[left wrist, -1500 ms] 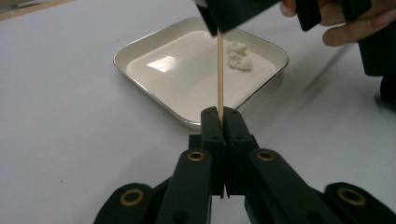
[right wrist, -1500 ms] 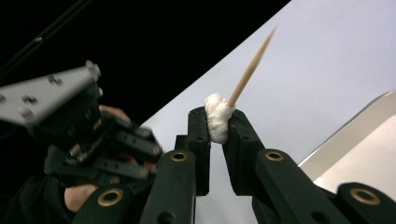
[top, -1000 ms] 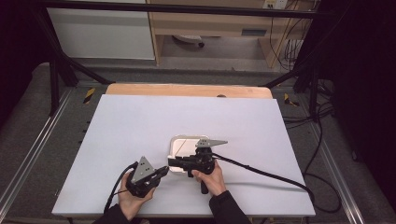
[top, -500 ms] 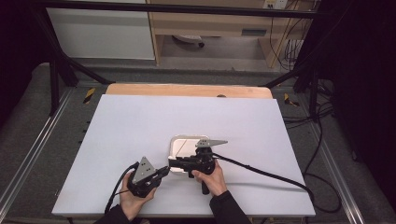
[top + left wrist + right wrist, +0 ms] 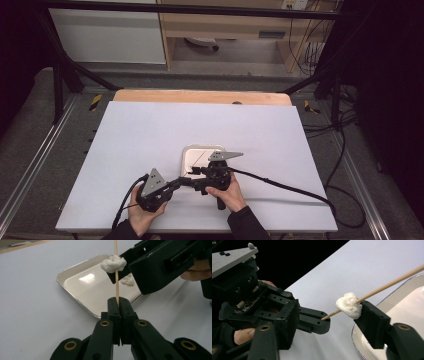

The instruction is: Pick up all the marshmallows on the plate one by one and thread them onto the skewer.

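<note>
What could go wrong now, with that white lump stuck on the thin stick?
The white lump sits partway up the skewer; it could slide or tear off beside the tray. The right gripper has just been opening around the lump, one pad close against it, so it might drag it. The left gripper could snap the skewer.

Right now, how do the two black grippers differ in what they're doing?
The left gripper is clamped shut on the wooden skewer; the right gripper has just been opening, its jaws standing apart around the white lump threaded on that skewer. The left one sits off the tray, the right one reaches over it. Both are hand-held.
</note>
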`<action>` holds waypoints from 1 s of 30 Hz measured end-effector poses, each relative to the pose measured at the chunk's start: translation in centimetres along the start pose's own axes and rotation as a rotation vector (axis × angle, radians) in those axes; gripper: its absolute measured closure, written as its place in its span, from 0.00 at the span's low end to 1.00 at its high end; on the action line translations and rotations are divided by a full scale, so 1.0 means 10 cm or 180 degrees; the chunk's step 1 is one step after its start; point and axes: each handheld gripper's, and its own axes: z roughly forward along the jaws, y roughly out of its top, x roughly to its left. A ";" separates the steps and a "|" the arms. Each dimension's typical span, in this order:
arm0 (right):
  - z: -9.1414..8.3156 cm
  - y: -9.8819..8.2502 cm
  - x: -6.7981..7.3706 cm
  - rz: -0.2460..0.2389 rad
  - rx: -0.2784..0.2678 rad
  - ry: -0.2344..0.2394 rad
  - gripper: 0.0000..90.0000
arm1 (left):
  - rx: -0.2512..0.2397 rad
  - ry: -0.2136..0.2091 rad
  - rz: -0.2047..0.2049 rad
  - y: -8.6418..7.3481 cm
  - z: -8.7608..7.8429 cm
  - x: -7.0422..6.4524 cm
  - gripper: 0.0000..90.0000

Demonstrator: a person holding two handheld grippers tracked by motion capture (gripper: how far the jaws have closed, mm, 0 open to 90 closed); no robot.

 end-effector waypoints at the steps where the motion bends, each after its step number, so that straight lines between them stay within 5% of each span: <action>1: 0.00 0.00 0.00 0.0007 0.0002 -0.0006 0.37 | -0.0009 0.0001 0.0010 0.00 0.00 0.00 0.99; 7: -0.02 0.02 0.01 0.0133 0.0080 0.0042 0.21 | -0.0077 -0.0030 0.0037 0.01 -0.04 -0.02 0.99; 8: -0.01 0.03 0.00 0.0159 0.0127 -0.0056 0.13 | -0.0129 -0.0013 0.0042 0.03 -0.07 -0.02 0.99; 10: 0.00 0.01 -0.05 0.0172 0.0279 -0.0196 0.15 | -0.0152 0.0023 0.0052 0.06 -0.11 -0.02 0.99; 14: 0.03 -0.02 -0.05 0.0175 0.0207 -0.0104 0.16 | -0.0077 0.0024 0.0027 0.02 -0.07 0.02 0.99; 21: -0.08 0.08 -0.02 -0.0063 0.0211 -0.0281 0.10 | -0.0024 0.0002 -0.0040 0.01 -0.07 0.06 0.99; 30: -0.34 0.25 -0.06 -0.0469 0.0422 -0.0663 0.05 | 0.0023 0.0028 -0.0060 -0.01 -0.08 0.09 0.99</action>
